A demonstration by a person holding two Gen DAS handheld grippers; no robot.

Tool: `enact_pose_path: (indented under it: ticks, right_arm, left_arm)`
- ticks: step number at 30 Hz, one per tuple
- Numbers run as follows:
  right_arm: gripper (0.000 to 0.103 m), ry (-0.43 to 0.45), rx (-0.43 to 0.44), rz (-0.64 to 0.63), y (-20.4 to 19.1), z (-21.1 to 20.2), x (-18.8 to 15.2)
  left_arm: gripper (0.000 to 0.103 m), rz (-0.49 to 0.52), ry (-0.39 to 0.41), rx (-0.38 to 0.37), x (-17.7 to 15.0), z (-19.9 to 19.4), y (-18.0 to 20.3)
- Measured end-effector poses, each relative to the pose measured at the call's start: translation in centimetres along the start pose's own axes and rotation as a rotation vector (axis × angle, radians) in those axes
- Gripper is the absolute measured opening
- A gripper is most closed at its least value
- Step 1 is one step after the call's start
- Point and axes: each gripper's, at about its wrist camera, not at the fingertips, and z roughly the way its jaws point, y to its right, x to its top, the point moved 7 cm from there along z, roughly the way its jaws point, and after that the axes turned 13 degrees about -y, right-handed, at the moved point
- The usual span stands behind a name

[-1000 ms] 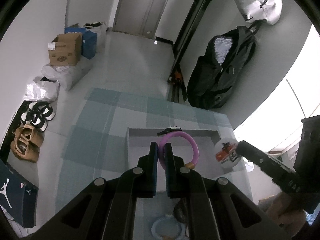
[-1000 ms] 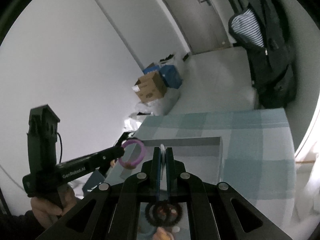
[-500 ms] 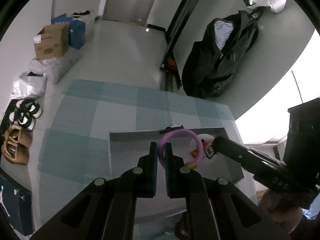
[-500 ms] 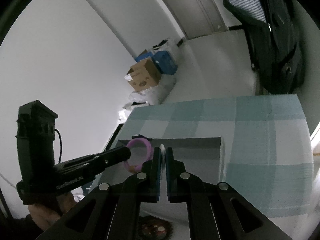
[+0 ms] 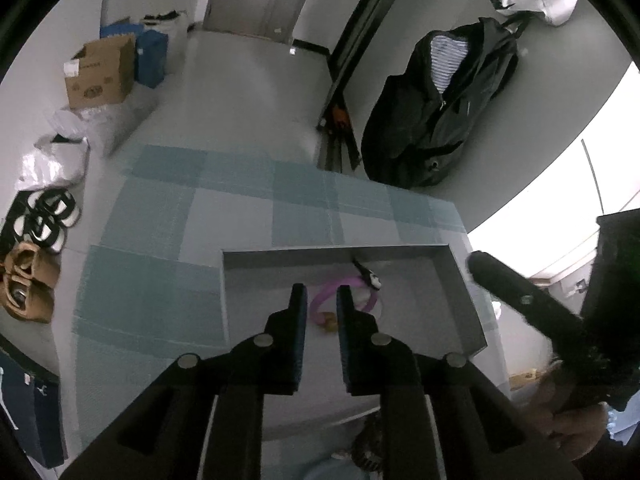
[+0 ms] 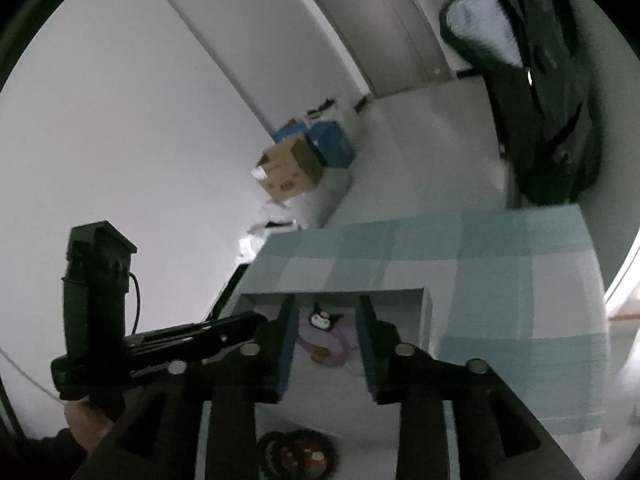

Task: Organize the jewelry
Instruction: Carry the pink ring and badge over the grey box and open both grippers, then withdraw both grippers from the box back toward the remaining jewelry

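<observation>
Both the left gripper (image 5: 322,300) and right gripper (image 6: 326,322) stood spread and empty above the grey tray (image 5: 464,292), where the purple bracelet (image 5: 370,300) lay.

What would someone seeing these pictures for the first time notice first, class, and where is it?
The pink bracelet stands out, lying loose inside the grey tray on the blue checked tablecloth, with a black-and-white cartoon charm beside it. The left tool and the right tool hover open over it. A black jacket hangs on the wall behind.
</observation>
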Motion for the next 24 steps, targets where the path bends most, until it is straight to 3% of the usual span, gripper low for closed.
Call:
enact_pose_path:
  ticks: [3, 6, 8, 12, 18, 21, 24]
  right_arm:
    - [0.045, 0.028, -0.006, -0.015, -0.4, -1.3, -0.3]
    - [0.048, 0.050, -0.014, -0.029, -0.9, -2.3, -0.8]
    - [0.053, 0.062, -0.021, -0.041, -1.2, -2.9, -1.2]
    - [0.057, 0.080, -0.031, -0.067, -2.1, -3.9, -2.0]
    - [0.066, 0.101, -0.049, -0.081, -2.6, -5.1, -3.6]
    - [0.074, 0.104, -0.065, -0.074, -2.5, -5.5, -4.5]
    - [0.077, 0.103, -0.079, -0.072, -2.4, -5.9, -5.5]
  left_arm:
    - [0.014, -0.004, 0.016, 0.025, -0.5, -0.5, 0.0]
    - [0.016, -0.003, 0.037, 0.062, -1.2, -1.2, 0.1]
    - [0.023, -0.007, 0.052, 0.093, -1.9, -1.8, 0.1]
    - [0.057, -0.021, 0.091, 0.121, -2.9, -2.9, 0.2]
    - [0.060, -0.003, 0.137, 0.193, -4.1, -4.2, 1.0]
    - [0.070, -0.003, 0.144, 0.204, -5.1, -4.3, 1.2]
    - [0.072, 0.009, 0.138, 0.221, -6.1, -4.2, 1.5]
